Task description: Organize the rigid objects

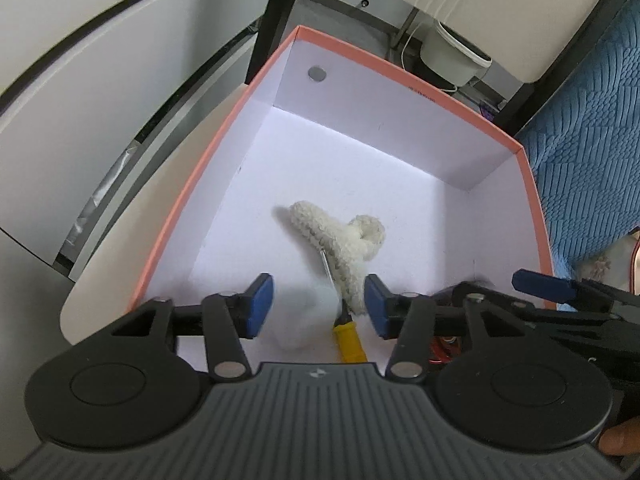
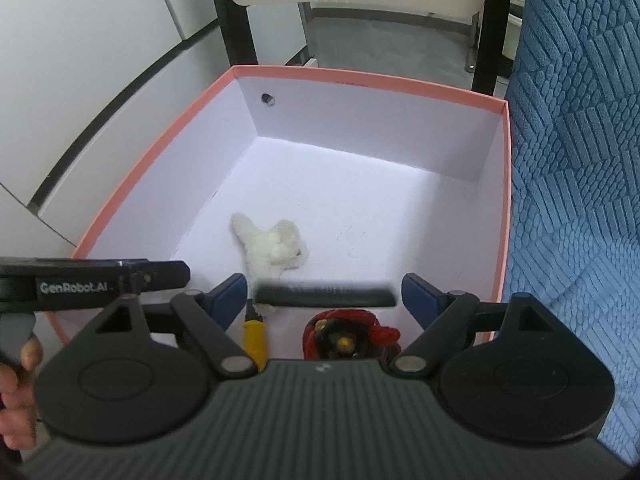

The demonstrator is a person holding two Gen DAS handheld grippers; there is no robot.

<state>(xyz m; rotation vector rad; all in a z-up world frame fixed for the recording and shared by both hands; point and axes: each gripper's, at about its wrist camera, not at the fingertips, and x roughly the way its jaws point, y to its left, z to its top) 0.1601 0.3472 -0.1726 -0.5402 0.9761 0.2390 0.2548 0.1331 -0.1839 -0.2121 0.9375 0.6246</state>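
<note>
Claws (both open) over box.

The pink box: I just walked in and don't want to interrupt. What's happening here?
A person holds a gripper in each hand, both aimed down into the box. The left gripper is open with a blurred white thing between its fingers. The right gripper is open with a blurred black bar between its own. The pads seem to press neither. In the box lie a fluffy clip, a screwdriver and a red thing.
</note>
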